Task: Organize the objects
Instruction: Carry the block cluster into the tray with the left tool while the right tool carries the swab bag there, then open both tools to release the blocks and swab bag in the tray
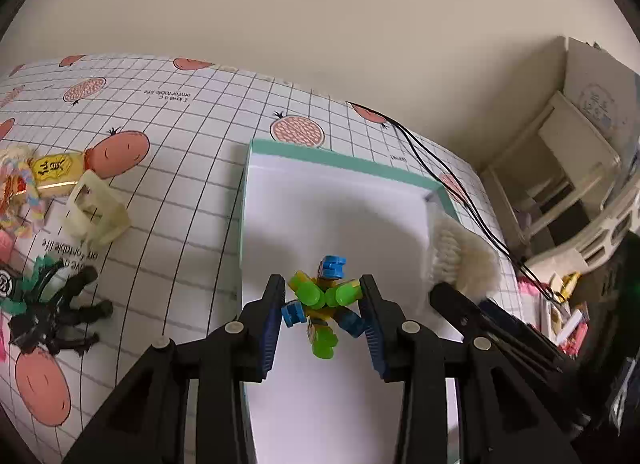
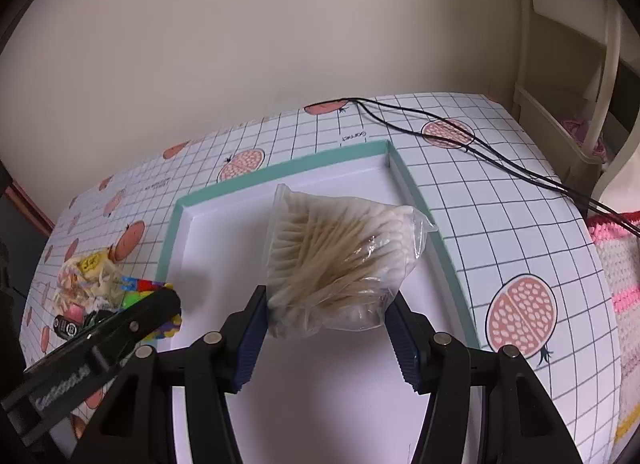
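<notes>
left wrist view is showing the block toy figure point(image 1: 322, 304) clamped between the left tool point(image 1: 322, 300) fingers over the white tray point(image 1: 340, 216); the right tool point(image 2: 326, 316) is gripping the cotton swab bag point(image 2: 340, 256) there on the table point(image 1: 180, 204).

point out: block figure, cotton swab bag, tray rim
block figure point(image 1: 320, 300), left wrist view, on its green middle.
cotton swab bag point(image 2: 336, 260), right wrist view, on the swab sticks.
tray rim point(image 2: 280, 174), right wrist view, on the far teal edge.
</notes>
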Demonstrator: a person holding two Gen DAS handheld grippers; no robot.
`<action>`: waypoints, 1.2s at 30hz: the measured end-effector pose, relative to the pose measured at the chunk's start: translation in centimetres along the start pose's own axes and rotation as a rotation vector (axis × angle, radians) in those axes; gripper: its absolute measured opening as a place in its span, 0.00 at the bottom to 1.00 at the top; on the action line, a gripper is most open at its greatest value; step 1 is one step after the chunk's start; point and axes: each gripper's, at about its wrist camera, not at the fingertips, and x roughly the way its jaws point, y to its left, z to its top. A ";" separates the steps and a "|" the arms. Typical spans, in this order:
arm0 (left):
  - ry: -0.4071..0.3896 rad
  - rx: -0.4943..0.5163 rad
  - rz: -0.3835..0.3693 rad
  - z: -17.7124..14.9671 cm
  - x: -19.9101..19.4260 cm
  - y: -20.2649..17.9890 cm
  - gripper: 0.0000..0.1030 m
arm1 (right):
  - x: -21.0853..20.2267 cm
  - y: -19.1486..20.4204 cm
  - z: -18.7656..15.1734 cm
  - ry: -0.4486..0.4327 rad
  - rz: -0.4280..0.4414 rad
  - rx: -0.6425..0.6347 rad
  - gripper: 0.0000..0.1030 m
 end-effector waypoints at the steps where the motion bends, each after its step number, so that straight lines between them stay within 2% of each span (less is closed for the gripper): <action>1: -0.004 -0.007 0.003 0.3 0.2 0.0 0.38 | 0.0 -0.1 0.1 -0.006 0.005 0.004 0.58; 5: -0.012 -0.045 0.005 1.4 1.4 0.5 0.38 | 0.3 -0.6 0.5 -0.023 -0.013 0.025 0.58; 14: -0.018 -0.022 0.049 3.0 3.2 0.1 0.38 | 1.7 -0.4 1.0 -0.016 0.008 0.020 0.58; 25: -0.034 0.007 0.043 3.0 2.2 -0.3 0.39 | 1.8 -0.5 0.9 -0.026 -0.028 0.002 0.59; 26: -0.036 0.010 0.041 3.0 1.9 -0.3 0.40 | 1.7 -0.4 0.9 -0.029 -0.026 -0.002 0.59; 28: -0.039 0.015 0.047 3.0 1.5 -0.3 0.48 | 1.5 -0.2 0.9 -0.032 -0.030 -0.011 0.60; 32: -0.041 0.002 0.053 2.9 0.6 0.0 0.53 | 1.2 0.2 1.0 -0.035 -0.034 -0.037 0.60; 36: -0.062 -0.002 0.069 2.7 -0.4 0.6 0.66 | 0.8 0.4 0.9 -0.039 -0.034 -0.045 0.60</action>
